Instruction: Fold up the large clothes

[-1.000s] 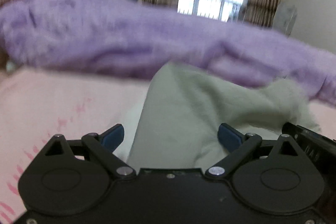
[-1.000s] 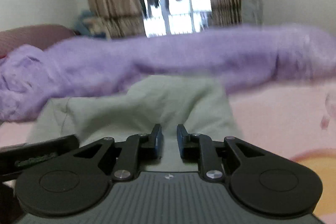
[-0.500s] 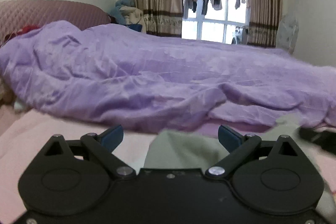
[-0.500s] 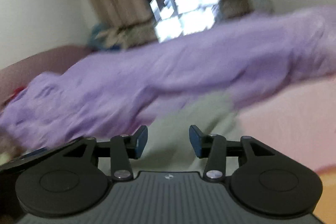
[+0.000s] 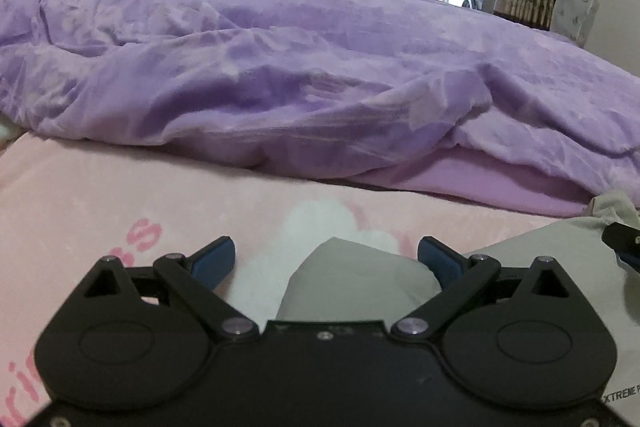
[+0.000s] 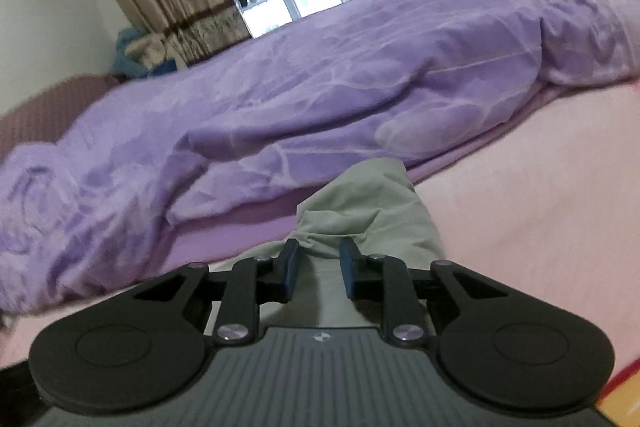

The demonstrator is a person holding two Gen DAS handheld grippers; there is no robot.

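Two claws work a grey-green garment at lower centre on the pink bed. Right claw, just closing, straddles a fold; left claw gapes empty. Fabric may slip out, spoiling the fold.

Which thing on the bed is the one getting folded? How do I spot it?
Find the big rumpled purple blanket across the bed. On the pink sheet just in front of it lies the grey-green garment. It is the only plain, dull-coloured cloth there, lying right by the grippers.
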